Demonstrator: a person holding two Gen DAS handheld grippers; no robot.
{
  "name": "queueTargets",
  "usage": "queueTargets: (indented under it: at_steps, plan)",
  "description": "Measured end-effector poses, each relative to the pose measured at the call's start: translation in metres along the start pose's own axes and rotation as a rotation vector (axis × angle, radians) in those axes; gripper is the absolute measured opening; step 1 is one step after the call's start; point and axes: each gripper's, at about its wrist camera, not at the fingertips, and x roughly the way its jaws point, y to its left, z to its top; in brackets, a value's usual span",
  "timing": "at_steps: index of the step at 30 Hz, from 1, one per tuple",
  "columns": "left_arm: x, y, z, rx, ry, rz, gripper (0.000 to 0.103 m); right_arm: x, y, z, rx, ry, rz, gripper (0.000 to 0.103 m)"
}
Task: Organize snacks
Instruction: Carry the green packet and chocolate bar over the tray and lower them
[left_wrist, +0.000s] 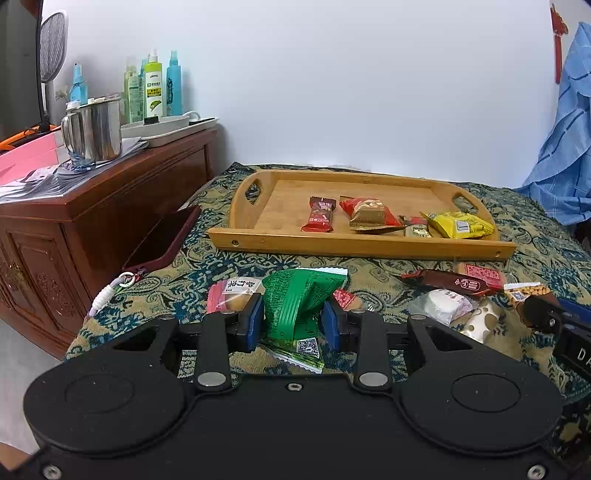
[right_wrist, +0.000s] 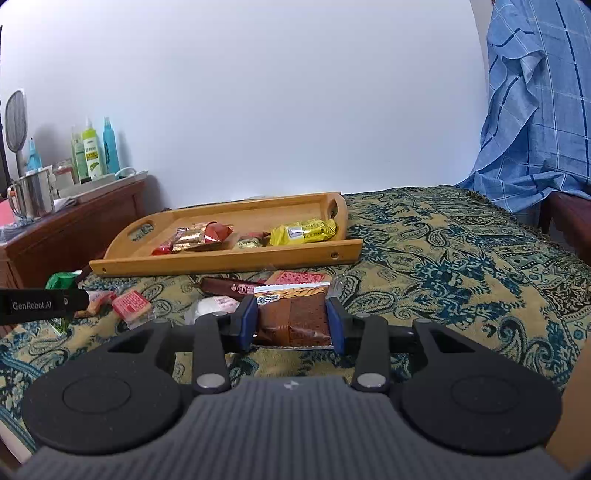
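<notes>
Before wooden tray (left_wrist: 354, 245): left gripper (left_wrist: 293, 321) clamps green packet (left_wrist: 299, 299); right gripper (right_wrist: 291, 325) clamps brown packet (right_wrist: 295, 317).

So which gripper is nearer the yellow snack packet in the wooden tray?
Right. The right gripper, shut on a brown snack pack, sits almost straight before the yellow snack packet. The left gripper, clamping a green packet, is further left.

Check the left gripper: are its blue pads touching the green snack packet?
Touching. The left wrist view shows the left gripper with both blue pads pressed into the green snack packet, creasing it.
</notes>
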Motion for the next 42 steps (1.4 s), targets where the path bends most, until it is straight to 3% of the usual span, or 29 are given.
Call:
queueTargets:
  at_steps: [15,26,33,42]
  plan:
    - [0.013,0.009,0.039,-0.010,-0.041,-0.022,0.032,0.014,-0.007,0.041,0.110,-0.013,0.076,0.044]
    - [0.054,0.018,0.094,-0.028,-0.032,-0.058,0.032,0.050,-0.027,0.114,0.215,-0.020,0.134,0.044]
    - [0.100,0.026,0.123,-0.055,0.028,-0.094,0.032,0.091,-0.042,0.156,0.234,0.004,0.127,0.044]
    - [0.162,0.031,0.130,-0.052,0.155,-0.063,0.032,0.159,-0.061,0.172,0.248,0.082,0.099,0.044]
